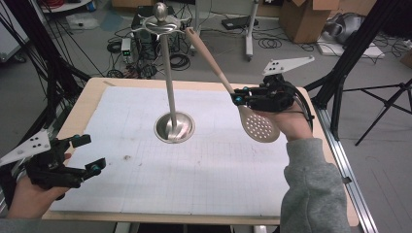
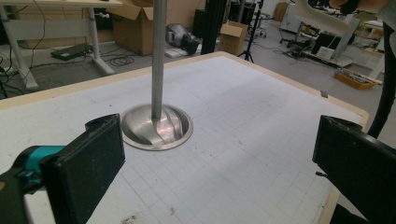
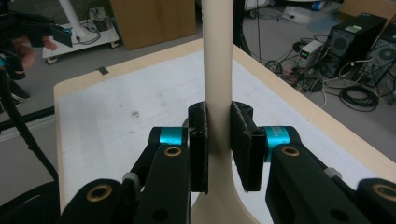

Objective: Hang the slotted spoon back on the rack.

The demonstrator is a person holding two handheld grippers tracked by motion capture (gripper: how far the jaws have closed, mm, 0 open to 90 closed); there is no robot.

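1. Clamping the spoon (image 1: 233,90) by its neck, your right hand-held gripper (image 1: 238,98) lifts it above the tabletop (image 1: 92,94), handle tip near the stand (image 1: 171,92) top.
2. Your left hand-held gripper (image 1: 87,153) gapes wide, holding nothing.

The metal stand (image 1: 171,92) rises upright from the middle of the counter (image 1: 214,165), its hooked top at twelve o'clock. The slotted spoon (image 1: 233,92) slants across at two o'clock. From three round to nine o'clock the counter lies bare.
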